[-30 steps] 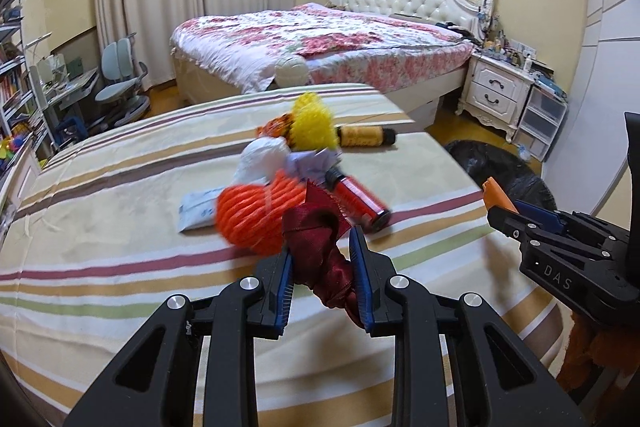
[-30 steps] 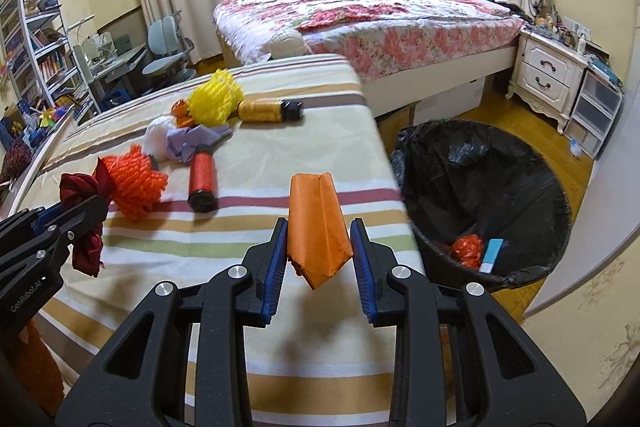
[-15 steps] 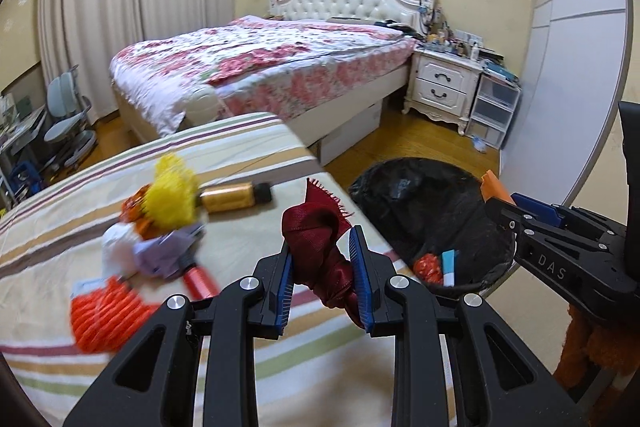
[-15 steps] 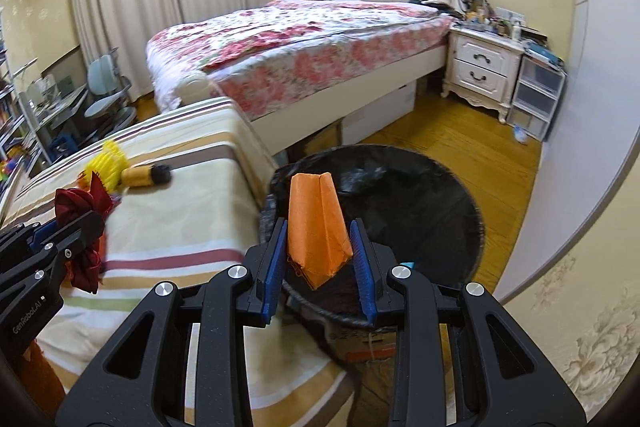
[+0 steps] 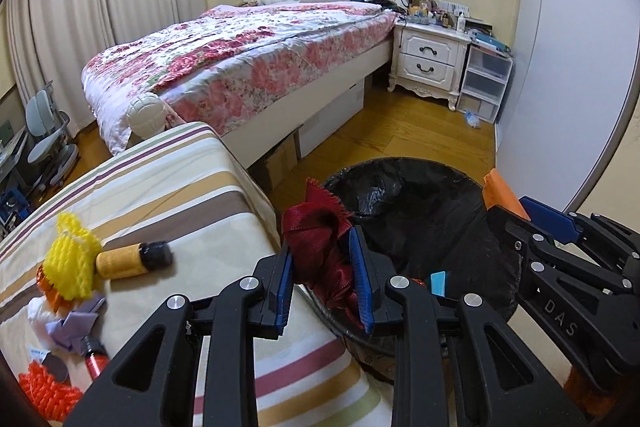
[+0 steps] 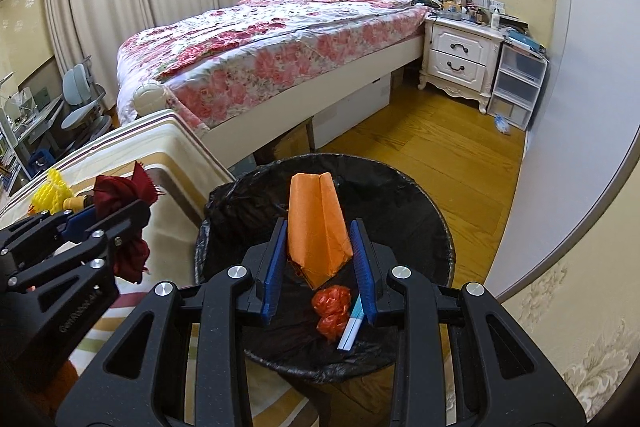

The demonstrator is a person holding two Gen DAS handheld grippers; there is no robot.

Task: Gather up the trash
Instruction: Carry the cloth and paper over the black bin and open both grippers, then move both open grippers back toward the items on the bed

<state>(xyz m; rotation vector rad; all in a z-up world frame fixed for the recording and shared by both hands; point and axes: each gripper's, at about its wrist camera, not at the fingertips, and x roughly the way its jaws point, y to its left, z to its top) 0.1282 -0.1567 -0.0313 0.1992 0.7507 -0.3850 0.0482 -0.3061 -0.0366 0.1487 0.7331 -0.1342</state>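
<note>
My left gripper (image 5: 322, 259) is shut on a crumpled dark red cloth (image 5: 316, 231) and hangs over the near left rim of the black-lined trash bin (image 5: 400, 187). My right gripper (image 6: 320, 247) is shut on a folded orange cloth (image 6: 318, 223) right above the bin's (image 6: 424, 227) opening. Inside the bin lie a red crumpled wrapper (image 6: 332, 307) and a blue-and-white packet (image 6: 352, 323). On the striped table (image 5: 180, 187) rest a yellow foam net (image 5: 70, 263), a brown bottle (image 5: 132, 259), a purple paper (image 5: 74, 323), a red bottle (image 5: 94, 359) and an orange net (image 5: 44, 391).
A bed with a floral cover (image 5: 248, 55) stands beyond the table, with boxes (image 5: 280, 163) under it. A white nightstand (image 5: 430, 63) and plastic drawers (image 5: 484, 83) line the far wall. Wooden floor (image 6: 440, 147) lies behind the bin. A chair (image 5: 44, 131) is at the left.
Both grippers have swung from over the table to the trash bin, each still holding its cloth. The litter on the table has slid to the left of the views.
</note>
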